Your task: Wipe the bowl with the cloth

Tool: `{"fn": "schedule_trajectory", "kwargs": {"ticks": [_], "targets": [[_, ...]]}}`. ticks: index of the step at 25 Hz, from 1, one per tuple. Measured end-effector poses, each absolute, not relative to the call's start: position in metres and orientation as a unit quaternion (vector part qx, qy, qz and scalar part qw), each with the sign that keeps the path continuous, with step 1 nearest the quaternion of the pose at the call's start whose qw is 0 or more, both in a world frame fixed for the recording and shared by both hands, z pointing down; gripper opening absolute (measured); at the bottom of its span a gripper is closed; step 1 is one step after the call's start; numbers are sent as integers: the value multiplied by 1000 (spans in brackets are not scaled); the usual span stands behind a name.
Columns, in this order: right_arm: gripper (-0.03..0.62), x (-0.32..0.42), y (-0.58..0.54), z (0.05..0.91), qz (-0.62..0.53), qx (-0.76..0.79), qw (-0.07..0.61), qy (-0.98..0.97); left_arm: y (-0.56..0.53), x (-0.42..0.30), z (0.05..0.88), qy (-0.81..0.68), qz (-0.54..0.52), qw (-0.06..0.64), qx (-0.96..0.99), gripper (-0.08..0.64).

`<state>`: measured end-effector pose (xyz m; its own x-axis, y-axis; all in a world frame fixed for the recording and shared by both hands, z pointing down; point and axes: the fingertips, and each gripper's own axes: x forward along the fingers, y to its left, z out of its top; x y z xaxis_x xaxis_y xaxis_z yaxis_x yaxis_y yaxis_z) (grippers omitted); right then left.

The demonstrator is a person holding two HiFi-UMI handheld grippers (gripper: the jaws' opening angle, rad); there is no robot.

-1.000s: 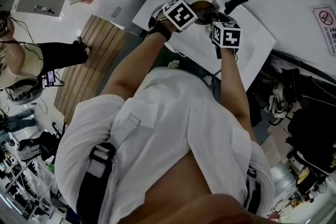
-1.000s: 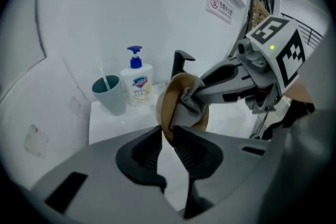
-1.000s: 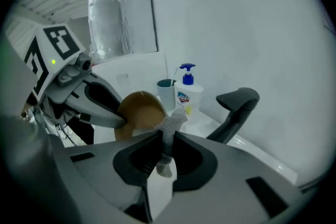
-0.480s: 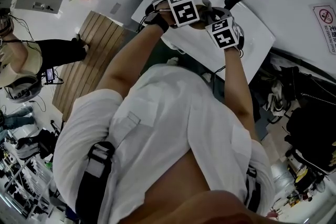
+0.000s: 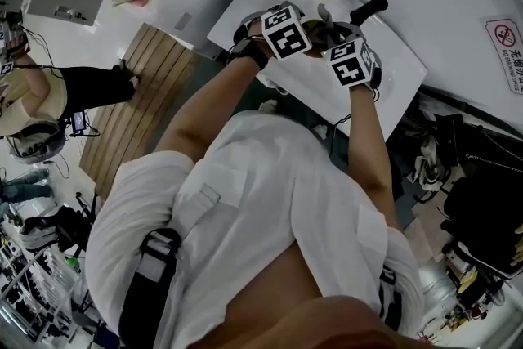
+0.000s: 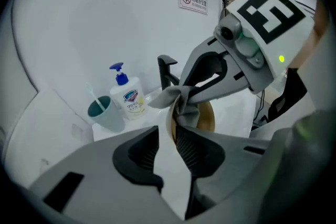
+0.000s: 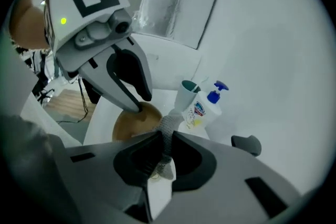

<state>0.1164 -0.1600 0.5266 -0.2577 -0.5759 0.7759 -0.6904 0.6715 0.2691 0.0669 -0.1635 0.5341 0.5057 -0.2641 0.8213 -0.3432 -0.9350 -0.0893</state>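
Note:
A brown wooden bowl (image 6: 207, 115) stands on edge over the white sink (image 5: 392, 69). My left gripper (image 6: 167, 147) has the bowl's rim between its jaws, beside one pad, with a gap to the other. Those jaws have just been opening. In the right gripper view its fingertips (image 7: 139, 106) touch the bowl (image 7: 131, 123) at the rim. My right gripper (image 7: 164, 152) is shut on a grey cloth (image 7: 165, 128). The cloth (image 6: 173, 96) hangs bunched against the bowl's upper edge. In the head view both marker cubes cover most of the bowl.
A pump soap bottle (image 6: 130, 99) and a cup (image 6: 102, 111) with a toothbrush stand at the sink's back corner. A black faucet (image 6: 167, 71) rises just behind the bowl. A white wall closes the far side. Another person (image 5: 33, 94) stands off to the left.
Both grippers have rolled in place over the sink, the right one more. The bowl showed between the two cubes a second ago and is now mostly covered by them.

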Motion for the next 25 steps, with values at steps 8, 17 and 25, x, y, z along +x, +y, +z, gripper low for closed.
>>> {"fn": "schedule_trajectory", "kwargs": {"ticks": [8,17,25], "targets": [[61,88,-152,532,-3,312,509,-802,-156,77,545,-107,529,-12,842,55],[83,91,-161,526,17,357,462,-812,-168,68,539,-176,471,72,862,18],[81,100,-159,530,62,382,435,-813,-172,59,538,-220,423,121,870,20]]}}
